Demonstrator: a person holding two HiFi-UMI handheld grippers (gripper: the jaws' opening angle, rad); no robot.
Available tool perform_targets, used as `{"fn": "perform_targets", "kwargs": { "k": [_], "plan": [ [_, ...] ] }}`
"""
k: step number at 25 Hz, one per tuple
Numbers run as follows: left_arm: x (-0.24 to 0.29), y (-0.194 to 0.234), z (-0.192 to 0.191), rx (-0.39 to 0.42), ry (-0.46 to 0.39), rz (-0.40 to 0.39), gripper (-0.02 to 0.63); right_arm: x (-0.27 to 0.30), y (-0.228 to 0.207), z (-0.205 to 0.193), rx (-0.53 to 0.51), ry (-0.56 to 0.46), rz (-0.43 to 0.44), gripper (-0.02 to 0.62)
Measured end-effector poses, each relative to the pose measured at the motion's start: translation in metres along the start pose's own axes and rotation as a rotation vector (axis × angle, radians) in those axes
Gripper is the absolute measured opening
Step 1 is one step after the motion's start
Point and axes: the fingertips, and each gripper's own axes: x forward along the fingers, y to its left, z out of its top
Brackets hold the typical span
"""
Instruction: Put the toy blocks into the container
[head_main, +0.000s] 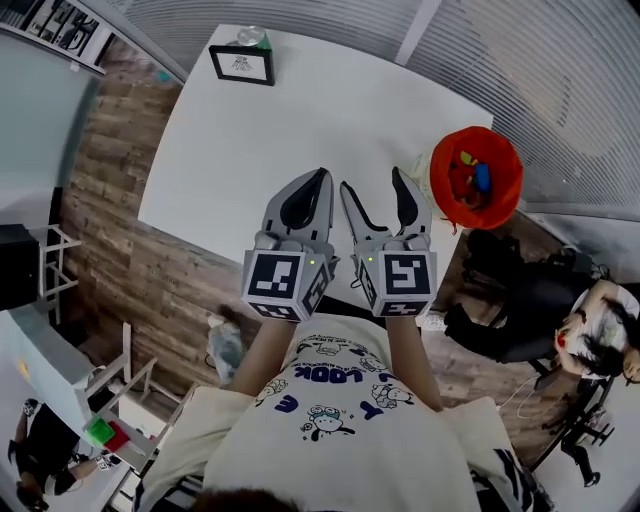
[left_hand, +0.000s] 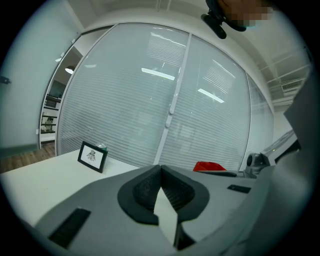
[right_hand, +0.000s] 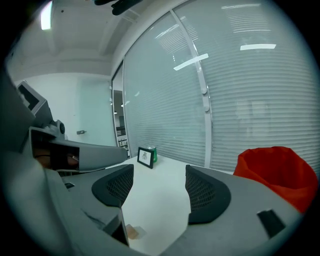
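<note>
Low in the middle of the head view, the two grippers sit side by side over the near edge of the white table (head_main: 300, 120). The left gripper (head_main: 318, 180) has its jaws pressed together with nothing in them, and its own view shows the dark pads meeting in a point. The right gripper (head_main: 372, 185) has its jaws wide apart. In its own view only bare table shows between the pads, so it is empty too.

I see no loose toy block on the table. I think the job is done or almost done.

A bit farther, up and to the right of the right gripper, is the red container (head_main: 437, 170). It stands at the right edge of the table. It is round, so it has no long side. The right gripper is the nearer one, and the container fills the right side of its view. Inside lie toy blocks: a blue block (head_main: 482, 177), a yellow block (head_main: 466, 157) and some red ones.

Far away, at the upper left of the frame, a small picture frame (head_main: 242, 65) stands on the table, with a green can (head_main: 252, 36) just behind it.
</note>
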Motion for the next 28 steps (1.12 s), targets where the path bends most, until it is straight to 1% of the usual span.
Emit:
{"fn": "perform_targets", "kwargs": {
  "k": [7, 15, 20, 24, 28],
  "plan": [
    [-0.018, 0.027, -0.015, -0.041, 0.016, 0.072, 0.026, 0.013, 0.032, -0.024, -0.019, 0.072, 0.086, 0.322],
    [-0.031, 0.053, -0.039, -0.083, 0.052, 0.136, 0.026, 0.025, 0.055, -0.062, -0.022, 0.164, 0.147, 0.322],
    [-0.038, 0.061, -0.054, -0.111, 0.065, 0.164, 0.026, 0.025, 0.067, -0.092, -0.014, 0.229, 0.172, 0.321],
    [-0.042, 0.068, -0.067, -0.129, 0.087, 0.18, 0.026, 0.029, 0.076, -0.112, -0.037, 0.27, 0.196, 0.321],
    [-0.047, 0.072, -0.079, -0.15, 0.111, 0.195, 0.026, 0.03, 0.084, -0.132, -0.034, 0.317, 0.226, 0.315]
  ]
}}
